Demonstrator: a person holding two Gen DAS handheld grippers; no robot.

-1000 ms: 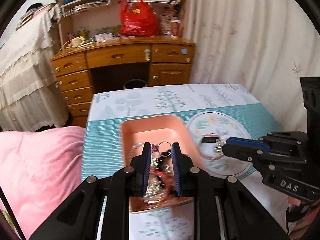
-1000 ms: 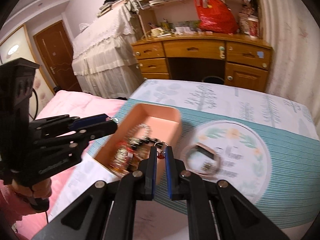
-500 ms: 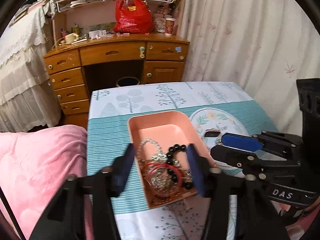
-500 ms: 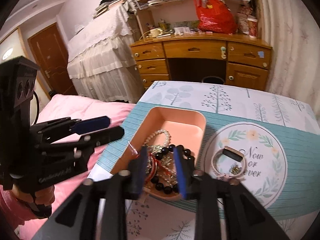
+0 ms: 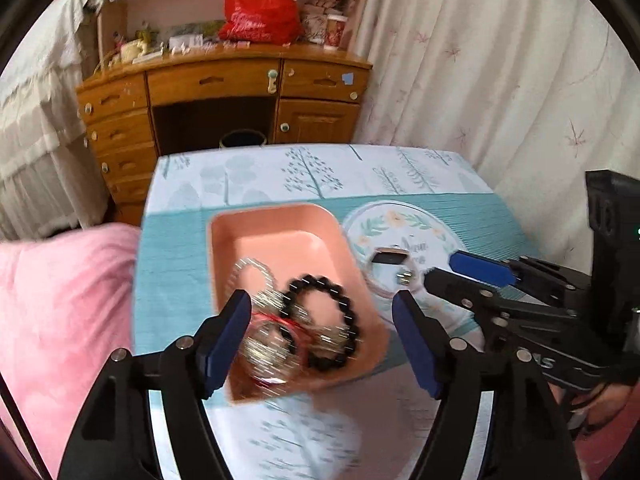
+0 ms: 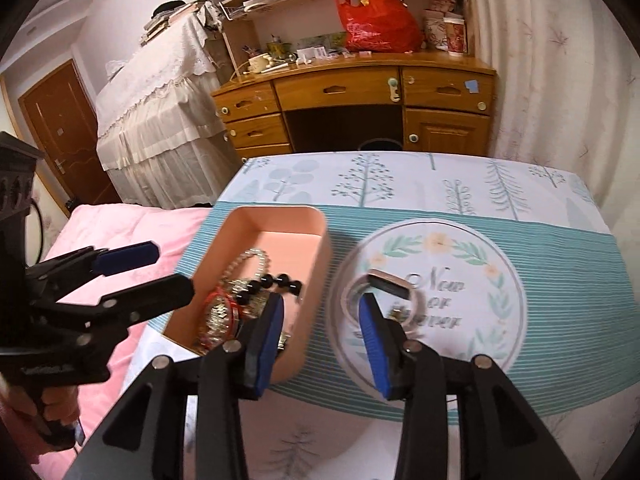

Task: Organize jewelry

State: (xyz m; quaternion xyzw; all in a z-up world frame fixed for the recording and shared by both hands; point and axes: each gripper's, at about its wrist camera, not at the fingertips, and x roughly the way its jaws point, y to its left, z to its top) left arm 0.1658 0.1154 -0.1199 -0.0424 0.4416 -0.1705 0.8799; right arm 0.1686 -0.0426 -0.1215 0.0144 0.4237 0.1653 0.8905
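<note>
A pink tray [image 5: 280, 240] [image 6: 316, 256] on the table holds a pile of jewelry: a black bead bracelet [image 5: 340, 312] [image 6: 276, 282], a pearl strand [image 5: 256, 268] [image 6: 248, 260], silver pieces and a red string. A bracelet with a dark clasp [image 5: 390, 258] [image 6: 390, 284] lies on the round "Now or Never" mat [image 5: 404, 228] [image 6: 480, 264] beside the tray. My left gripper [image 5: 320, 336] is open and empty, above the tray's near end. My right gripper [image 6: 320, 332] is open and empty, above the gap between tray and mat.
The table wears a teal striped cloth with tree prints [image 6: 400, 184]. A pink blanket [image 5: 60, 300] lies at its left. A wooden desk [image 5: 220, 92] with a red bag [image 5: 260, 12] stands behind, and a curtain [image 5: 500, 80] hangs at the right.
Both grippers have opened from shut and pulled back and up from the tray. The jewelry they had been pinching now lies in the tray.
</note>
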